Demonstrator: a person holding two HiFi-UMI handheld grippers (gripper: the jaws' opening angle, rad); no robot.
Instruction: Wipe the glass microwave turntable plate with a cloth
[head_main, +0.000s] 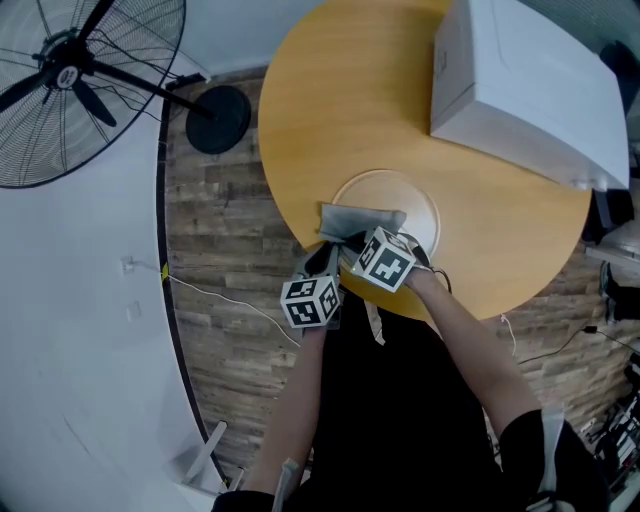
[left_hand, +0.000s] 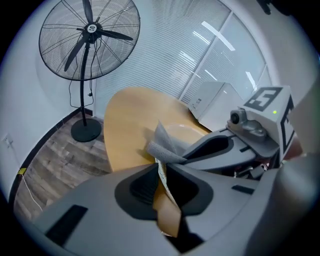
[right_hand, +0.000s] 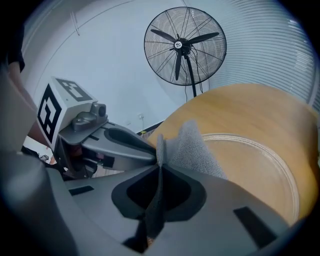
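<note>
The glass turntable plate (head_main: 400, 195) lies flat on the round wooden table (head_main: 330, 100), near its front edge. A grey cloth (head_main: 362, 217) is bunched up over the plate's near rim. Both grippers meet at the cloth from the near side. My left gripper (head_main: 332, 250) is shut on one edge of the cloth (left_hand: 165, 144). My right gripper (head_main: 352, 240) is shut on the cloth (right_hand: 192, 147) right beside it, with a fold standing up between the two. The right gripper view shows the plate (right_hand: 260, 165) beyond the cloth. The left gripper's fingers (right_hand: 125, 142) reach in from the left there.
A white microwave (head_main: 520, 80) stands at the table's back right. A black pedestal fan (head_main: 70, 70) with a round base (head_main: 218, 118) stands on the wood floor to the left. The person's forearms come in from below. A cable (head_main: 220, 300) lies on the floor.
</note>
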